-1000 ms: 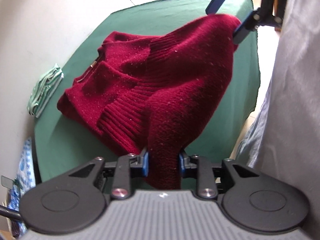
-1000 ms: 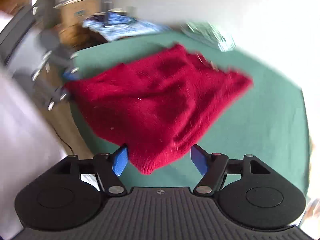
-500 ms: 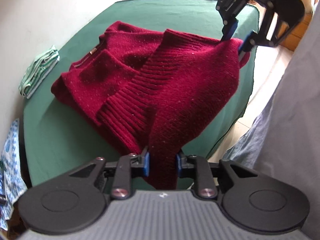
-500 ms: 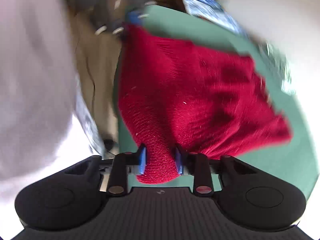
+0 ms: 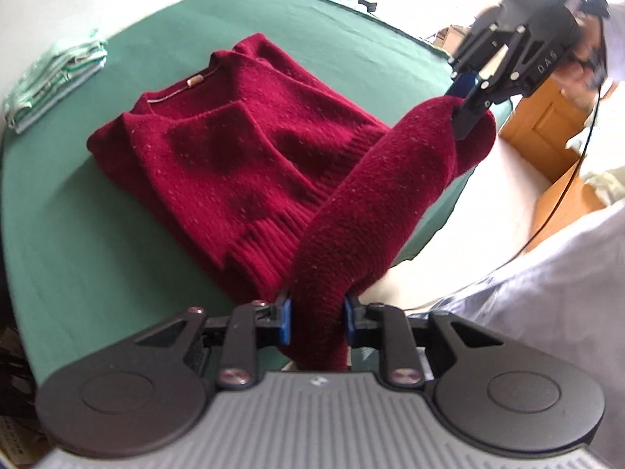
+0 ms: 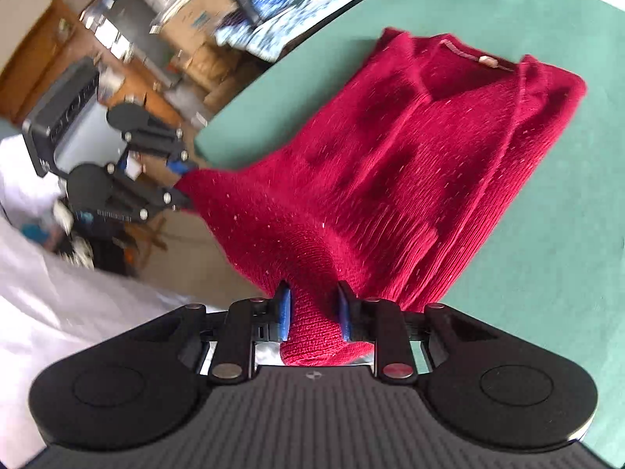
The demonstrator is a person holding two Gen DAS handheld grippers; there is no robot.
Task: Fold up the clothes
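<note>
So a second ago the right tool (image 6: 313, 310) is hanging open beside the red sweater (image 5: 234, 156); now it's clamped on the hem corner, same as the left tool (image 5: 317, 320) on the other corner. The bundle that hung bunched up in the air is now mostly down flat on the green tabletop (image 5: 78, 254), collar at the far side, sleeves laid in over the body. Only the hem end is off the cloth, stretched between the two tools just past the near edge. Both tools sit low, fingers pointing across the tabletop. Looks to me like it's set up to flip the hem toward the collar.
</note>
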